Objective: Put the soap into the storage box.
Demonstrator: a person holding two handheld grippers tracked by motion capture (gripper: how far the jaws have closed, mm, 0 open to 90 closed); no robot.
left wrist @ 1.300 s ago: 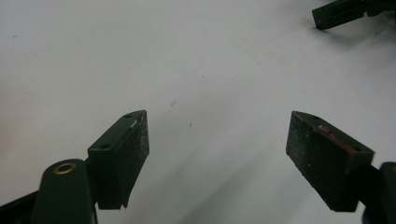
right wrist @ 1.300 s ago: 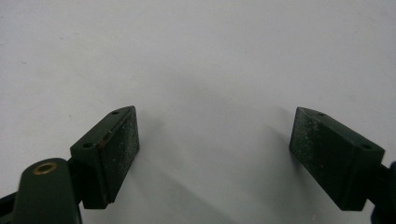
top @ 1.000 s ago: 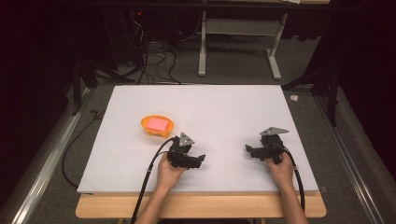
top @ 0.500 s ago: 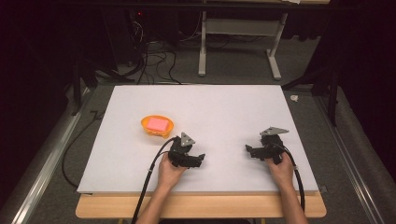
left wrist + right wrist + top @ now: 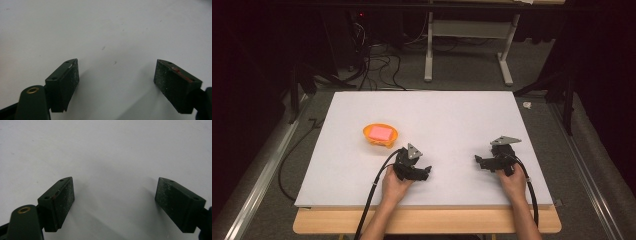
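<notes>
An orange bowl [image 5: 380, 136] with a pink block [image 5: 380, 132] inside it sits on the white table top [image 5: 437, 120], left of centre. My left gripper [image 5: 426, 171] rests low near the front edge, just right of and below the bowl, jaws open with nothing between them. In the left gripper view the gripper [image 5: 116, 77] faces bare white surface. My right gripper [image 5: 478, 162] rests at the front right, also open and holding nothing; in the right gripper view the gripper [image 5: 115, 200] looks onto bare table.
The white top lies on a wooden table whose front edge [image 5: 427, 222] shows below the hands. Black cables trail from both grippers toward the person. Behind the table stand a white desk frame [image 5: 467, 45] and loose floor cables [image 5: 372, 65].
</notes>
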